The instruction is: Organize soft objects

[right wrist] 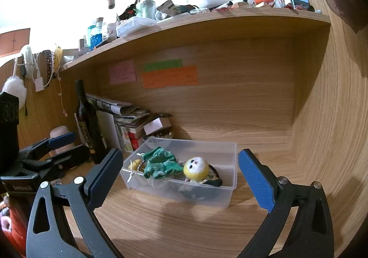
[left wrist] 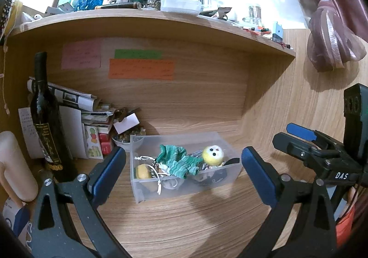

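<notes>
Both claws wide open, empty: left claw, right claw, near clear bin; green sock, yellow plush inside.

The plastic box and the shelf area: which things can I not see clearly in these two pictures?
- Plastic box bottom, both views: the green knitted cloth and yellow plush ball cover dark items underneath.
- Sticky notes, both views: writing too small.
- Small bowl, left wrist view: mostly behind the box.
- Wine bottle label: too dark.
</notes>
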### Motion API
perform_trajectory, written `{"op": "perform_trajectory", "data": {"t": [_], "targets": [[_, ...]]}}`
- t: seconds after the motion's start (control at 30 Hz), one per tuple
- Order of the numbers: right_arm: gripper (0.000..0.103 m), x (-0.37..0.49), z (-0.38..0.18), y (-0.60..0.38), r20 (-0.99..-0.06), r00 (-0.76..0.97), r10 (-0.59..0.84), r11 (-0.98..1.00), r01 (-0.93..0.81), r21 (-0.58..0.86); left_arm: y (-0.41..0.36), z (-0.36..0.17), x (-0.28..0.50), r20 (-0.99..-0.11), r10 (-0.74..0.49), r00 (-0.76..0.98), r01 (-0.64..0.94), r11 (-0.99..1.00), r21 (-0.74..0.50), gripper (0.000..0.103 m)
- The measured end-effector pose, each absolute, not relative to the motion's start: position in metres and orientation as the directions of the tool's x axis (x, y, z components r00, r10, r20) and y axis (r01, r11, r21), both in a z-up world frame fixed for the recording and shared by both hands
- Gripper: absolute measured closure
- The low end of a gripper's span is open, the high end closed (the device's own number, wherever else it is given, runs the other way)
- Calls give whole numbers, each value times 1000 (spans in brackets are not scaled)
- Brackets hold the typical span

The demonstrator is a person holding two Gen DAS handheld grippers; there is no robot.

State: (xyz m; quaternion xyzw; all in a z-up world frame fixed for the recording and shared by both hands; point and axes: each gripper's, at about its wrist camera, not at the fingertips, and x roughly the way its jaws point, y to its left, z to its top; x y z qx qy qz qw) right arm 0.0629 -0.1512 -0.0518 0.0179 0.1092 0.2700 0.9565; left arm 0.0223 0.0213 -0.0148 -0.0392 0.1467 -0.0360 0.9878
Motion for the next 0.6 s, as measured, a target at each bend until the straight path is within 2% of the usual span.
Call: {"op": "perform_trajectory", "data": {"t": [0.6], "targets": [[2, 62, -52, -151, -196, 829, 524, 851, -516, 94, 19, -14, 23, -281, -69, 957, 49, 996, -76, 1]]}}
